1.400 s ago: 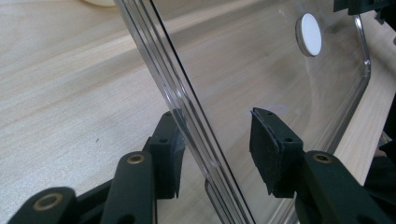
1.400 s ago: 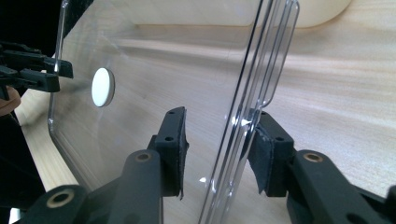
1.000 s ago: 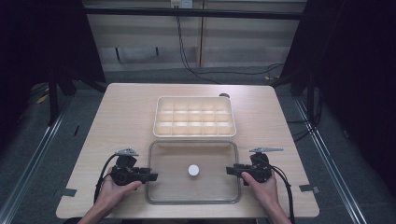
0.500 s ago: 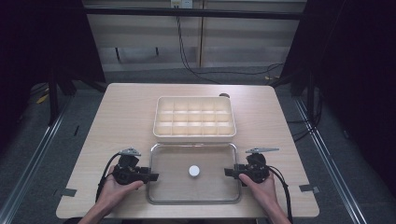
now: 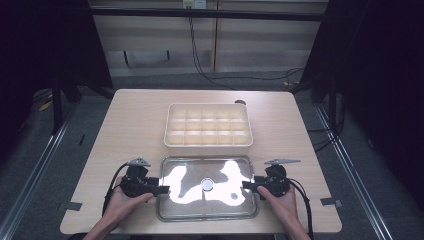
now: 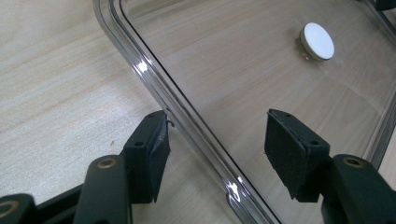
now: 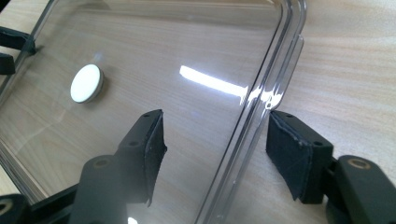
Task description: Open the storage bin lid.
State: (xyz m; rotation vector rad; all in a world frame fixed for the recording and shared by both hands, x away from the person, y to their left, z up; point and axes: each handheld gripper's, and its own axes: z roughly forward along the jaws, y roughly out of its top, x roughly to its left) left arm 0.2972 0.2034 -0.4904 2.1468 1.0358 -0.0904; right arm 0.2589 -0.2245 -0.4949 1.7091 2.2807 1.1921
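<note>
- You are at a light wooden table (image 5: pixel 135 125) in a dim room, with dark frames at both sides and cables trailing on the floor beyond its far edge.
- A cream compartment tray (image 5: pixel 208 128) sits at the middle of the table, its small square cells in rows; you cannot tell from the high view whether anything lies in them.
- Just on your side of the tray lies a clear plastic lid (image 5: pixel 207 188), flat on the table, with a small white round knob (image 5: pixel 206 184) at its centre (glare from the lights covers much of its surface).
- Your left tongs (image 5: pixel 161 190) sit at the lid's left edge, held in your left hand (image 5: pixel 122 200). In the left gripper view the jaws stand wide apart, one on each side of the lid's rim (image 6: pixel 187 126) — one over bare wood, the other over the clear panel — and they grip nothing.
- Your right tongs (image 5: pixel 247 186) sit at the lid's right edge, in your right hand (image 5: pixel 280 200). In the right gripper view the jaws likewise straddle the rim (image 7: pixel 252 121), wide open and clear of it.
- The knob (image 6: pixel 317 41) shows in both gripper views, well ahead of the jaws.
</note>
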